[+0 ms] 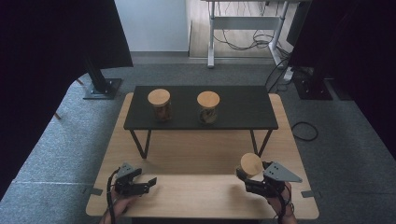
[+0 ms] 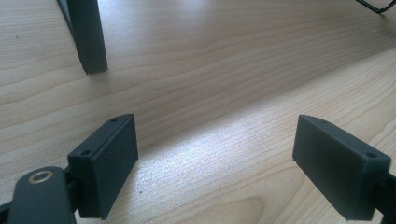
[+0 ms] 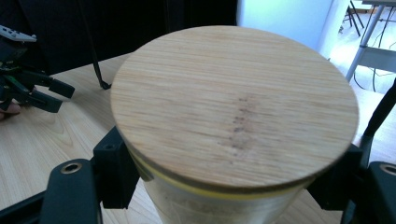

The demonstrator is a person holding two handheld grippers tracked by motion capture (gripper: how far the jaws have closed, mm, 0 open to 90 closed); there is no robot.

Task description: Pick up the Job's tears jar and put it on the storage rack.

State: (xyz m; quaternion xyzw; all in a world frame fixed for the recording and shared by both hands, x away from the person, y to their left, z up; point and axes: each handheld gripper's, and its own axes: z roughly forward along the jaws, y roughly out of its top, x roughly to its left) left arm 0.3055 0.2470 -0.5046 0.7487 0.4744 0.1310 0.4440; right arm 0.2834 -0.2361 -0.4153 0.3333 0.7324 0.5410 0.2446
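Landmark: the low black shelf (image 1: 243,109) standing on the wooden table (image 1: 196,149).

Left gripper (image 1: 145,183): held on the person's side of the shelf, off its left front legs, close over the tabletop. In the left gripper view the two black jaws stand wide apart with bare wood grain between them; nothing is held, so it is released. One black shelf leg (image 2: 89,37) stands on the table ahead of the jaws, to their left. A cable trails from the gripper back toward the person's hand (image 1: 122,205).

On the shelf: two glass jars with round wooden lids. The left jar (image 1: 160,105) stands left of the shelf's middle, and the middle jar (image 1: 208,107) stands just right of the shelf's middle. Both are upright, well apart from each other, and neither is touched by a gripper.

Right gripper (image 1: 243,177): held on the person's side of the shelf, just off its right front legs, over the table. It grasps a third glass jar (image 3: 224,205) below its wooden lid (image 3: 233,102). In the right gripper view one jaw presses on each side of the glass just under the lid's rim, clenched on it. The lid sits closed on the jar. In the high view the lid's face tilts toward the camera. Whether the jar's base rests on the table cannot be told.
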